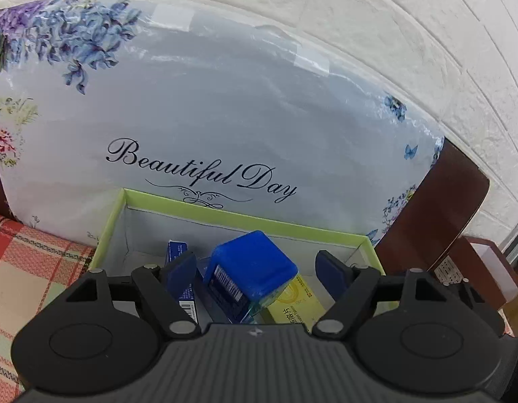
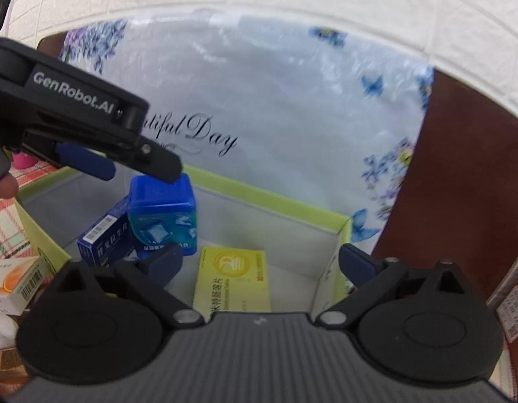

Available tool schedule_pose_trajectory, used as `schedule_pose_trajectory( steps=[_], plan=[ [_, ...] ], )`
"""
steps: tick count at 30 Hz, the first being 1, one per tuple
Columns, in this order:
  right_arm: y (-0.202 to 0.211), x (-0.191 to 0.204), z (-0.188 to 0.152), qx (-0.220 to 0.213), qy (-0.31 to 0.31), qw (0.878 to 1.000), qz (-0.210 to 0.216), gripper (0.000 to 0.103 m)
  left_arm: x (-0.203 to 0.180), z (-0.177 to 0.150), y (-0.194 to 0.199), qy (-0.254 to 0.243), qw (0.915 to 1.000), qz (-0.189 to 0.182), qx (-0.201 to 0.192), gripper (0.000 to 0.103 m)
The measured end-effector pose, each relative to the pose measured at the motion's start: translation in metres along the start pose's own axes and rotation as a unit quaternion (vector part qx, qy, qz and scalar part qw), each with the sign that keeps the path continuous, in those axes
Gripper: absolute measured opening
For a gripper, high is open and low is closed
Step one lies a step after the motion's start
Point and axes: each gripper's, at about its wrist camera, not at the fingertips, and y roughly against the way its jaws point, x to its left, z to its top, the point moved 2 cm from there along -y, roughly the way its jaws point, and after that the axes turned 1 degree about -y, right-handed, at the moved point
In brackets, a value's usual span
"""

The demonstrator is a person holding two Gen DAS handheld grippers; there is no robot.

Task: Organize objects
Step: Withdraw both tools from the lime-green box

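Sitting in the lower centre of both views, a green-rimmed open box [image 1: 245, 218] is holding the sorted items. In the left wrist view, a plaid cloth [image 1: 27, 268] is covering the surface at the lower left, and a dark blue carton [image 1: 178, 252] is standing near the box's left wall. The left gripper [image 1: 259, 270] is hovering over the box interior with its jaws spread wide; its fingers [image 1: 181, 268] are flanking a blue plastic container [image 1: 255, 265] with a gap showing on each side, so nothing is clamped. The container is sitting tilted, leaning against the dark blue carton. A yellow medicine box [image 1: 295, 302] is lying flat on the box floor just right of it. A pillow printed "Beautiful Day" [image 1: 225, 117] is filling the upper frame behind the box.

In the right wrist view, an orange-and-white carton [image 2: 13, 282] is lying outside the box at the lower left. The right gripper [image 2: 262, 263] is fully open above the yellow medicine box, gripping nothing. A brown headboard [image 2: 460, 168] is occupying the right side.
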Motion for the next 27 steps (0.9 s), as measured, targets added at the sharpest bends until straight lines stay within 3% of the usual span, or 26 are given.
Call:
schedule_pose_trajectory(
  steps=[8, 19, 27],
  plan=[
    [0.071, -0.008, 0.007, -0.028, -0.011, 0.999, -0.023, 0.103, -0.022, -0.007, 0.063, 0.003, 0.9993, -0.003, -0.038, 0.082],
    [0.169, 0.007, -0.024, -0.033, -0.041, 0.998, -0.015, 0.103, -0.05, -0.077, 0.134, -0.054, 0.9974, 0.043, -0.019, 0.083],
    [0.202, 0.012, -0.065, -0.002, -0.091, 0.996, -0.013, 0.103, -0.05, -0.127, 0.157, -0.042, 0.9975, 0.054, 0.014, 0.083]
  ],
)
